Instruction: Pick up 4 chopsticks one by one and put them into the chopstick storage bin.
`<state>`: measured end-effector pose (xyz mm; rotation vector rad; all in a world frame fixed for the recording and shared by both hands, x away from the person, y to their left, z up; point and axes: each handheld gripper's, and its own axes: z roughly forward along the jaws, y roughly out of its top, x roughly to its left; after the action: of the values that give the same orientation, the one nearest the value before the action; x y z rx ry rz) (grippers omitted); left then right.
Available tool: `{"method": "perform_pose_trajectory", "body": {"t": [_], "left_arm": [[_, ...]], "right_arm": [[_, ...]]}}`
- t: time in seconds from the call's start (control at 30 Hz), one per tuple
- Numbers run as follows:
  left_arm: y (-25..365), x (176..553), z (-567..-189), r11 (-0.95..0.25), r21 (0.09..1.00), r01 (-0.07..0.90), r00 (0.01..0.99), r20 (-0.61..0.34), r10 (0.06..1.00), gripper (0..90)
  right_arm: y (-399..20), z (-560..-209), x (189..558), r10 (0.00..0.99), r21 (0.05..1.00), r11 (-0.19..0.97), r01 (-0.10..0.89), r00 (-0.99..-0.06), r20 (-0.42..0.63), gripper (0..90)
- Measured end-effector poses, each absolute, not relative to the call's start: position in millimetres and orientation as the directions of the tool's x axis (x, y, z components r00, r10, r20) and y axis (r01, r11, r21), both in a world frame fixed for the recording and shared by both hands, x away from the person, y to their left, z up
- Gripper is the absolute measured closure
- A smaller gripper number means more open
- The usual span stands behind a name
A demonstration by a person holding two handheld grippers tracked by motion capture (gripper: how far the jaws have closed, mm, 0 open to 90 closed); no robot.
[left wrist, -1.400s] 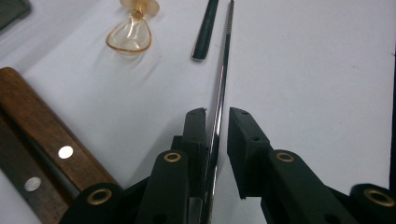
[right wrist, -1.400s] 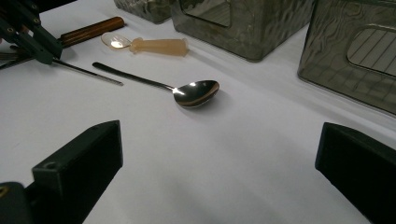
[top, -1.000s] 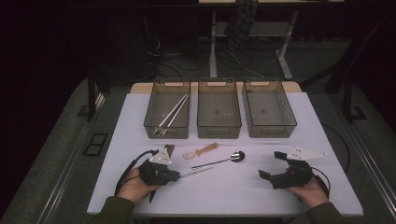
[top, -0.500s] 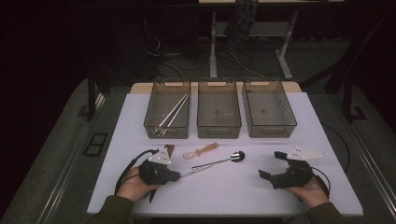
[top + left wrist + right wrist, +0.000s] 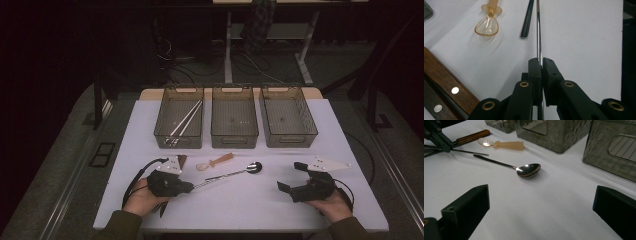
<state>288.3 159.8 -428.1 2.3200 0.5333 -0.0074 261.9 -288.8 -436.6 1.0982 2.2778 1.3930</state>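
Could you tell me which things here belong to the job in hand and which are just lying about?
In hand: left gripper, metal chopstick, left bin holding chopsticks.
Lying about: steel spoon, small plastic spoon, wooden-handled knife, middle bin, right bin, open right gripper.

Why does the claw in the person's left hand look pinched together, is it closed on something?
Yes, shut. The left gripper has its black jaws pressed onto a thin metal rod, which runs out from between them across the white table.
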Motion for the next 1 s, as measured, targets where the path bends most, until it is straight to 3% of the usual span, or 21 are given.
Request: {"method": "perform_pose_trajectory", "body": {"t": [1.0], "left_arm": [[194,295,-401,-0.476,0.729,0.491,0.806,-0.173,0.566,85.0]], "right_arm": [[-289,-437,262,0.712,0.843,0.262,0.469,-0.684,0.16,0.4]]}}
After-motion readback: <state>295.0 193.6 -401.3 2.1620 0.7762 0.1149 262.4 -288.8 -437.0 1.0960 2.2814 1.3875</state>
